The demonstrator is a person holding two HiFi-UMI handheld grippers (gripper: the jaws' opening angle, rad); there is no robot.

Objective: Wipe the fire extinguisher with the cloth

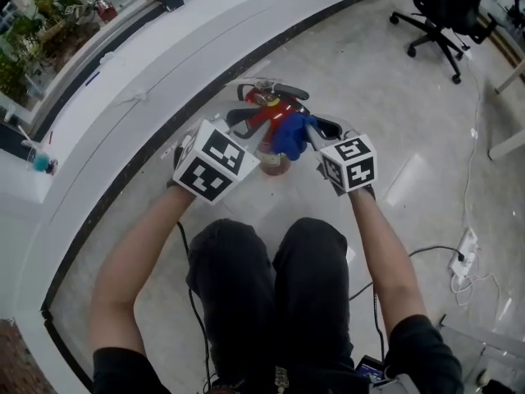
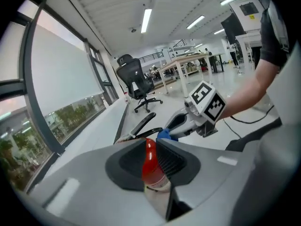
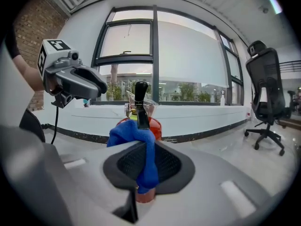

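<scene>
The left tongs (image 2: 151, 149) clamped the fire extinguisher (image 1: 267, 113); the right tongs (image 3: 146, 154) gripped the cloth (image 3: 126, 136).
A steady hold likely mattered most, with the cloth bunched ahead of the right tongs pressed flat.

Both forearms reach forward; left gripper (image 2: 151, 149) clamps the red fire extinguisher (image 2: 151, 171), right gripper (image 3: 146, 155) pinches the blue cloth (image 3: 141, 138)

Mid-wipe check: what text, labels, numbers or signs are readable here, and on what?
No text is readable in any view.
Extinguisher: pale label band, print too blurred.
Marker cubes: black-and-white squares only, no letters.
Yellow sticker, far background: too small.
</scene>
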